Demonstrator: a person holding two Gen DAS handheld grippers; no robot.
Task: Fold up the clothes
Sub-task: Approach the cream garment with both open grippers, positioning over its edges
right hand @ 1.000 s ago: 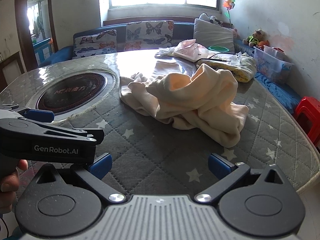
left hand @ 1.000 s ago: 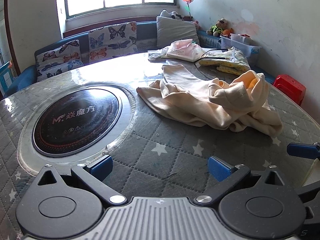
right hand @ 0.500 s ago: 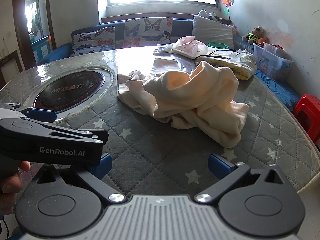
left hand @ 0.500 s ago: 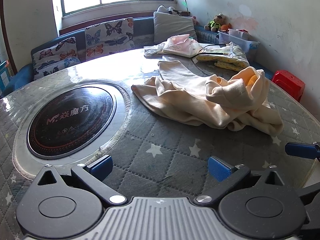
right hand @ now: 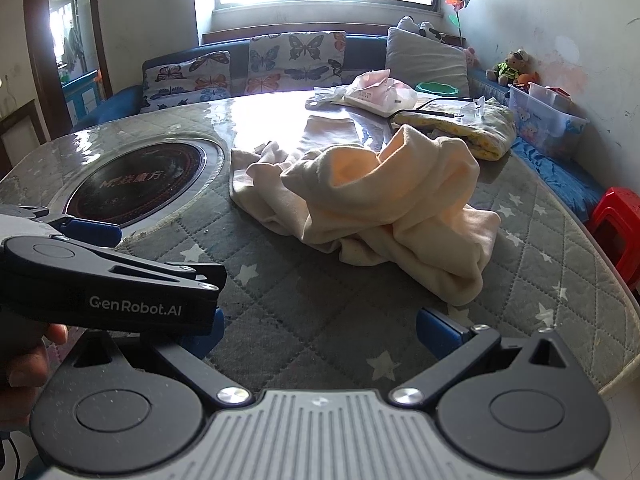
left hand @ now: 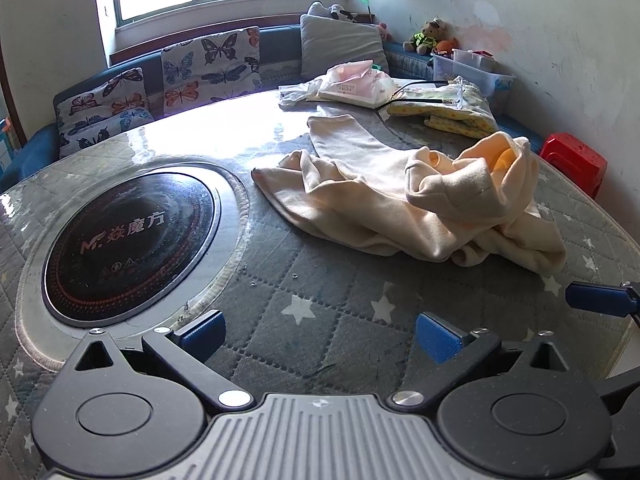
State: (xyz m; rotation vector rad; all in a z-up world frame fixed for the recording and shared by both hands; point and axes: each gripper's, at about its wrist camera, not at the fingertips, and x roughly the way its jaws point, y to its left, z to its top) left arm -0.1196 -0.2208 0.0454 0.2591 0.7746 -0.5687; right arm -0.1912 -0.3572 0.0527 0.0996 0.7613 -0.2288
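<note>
Cloth is the worry here: the crumpled cream fleece garment [left hand: 408, 204] lies bunched on the grey star-quilted round table [left hand: 320, 320], at my one o'clock and well apart from both tools. My left gripper [left hand: 320, 334] stands wide with nothing between its blue pads; my right gripper [right hand: 316, 326] is spread the same way, empty. I think a blind pinch into that heap could catch two layers at once and drag the bundle toward the black round induction hob [left hand: 128, 240] at ten o'clock. The yellow patterned bedding [right hand: 468, 132] at twelve could snag too.
</note>
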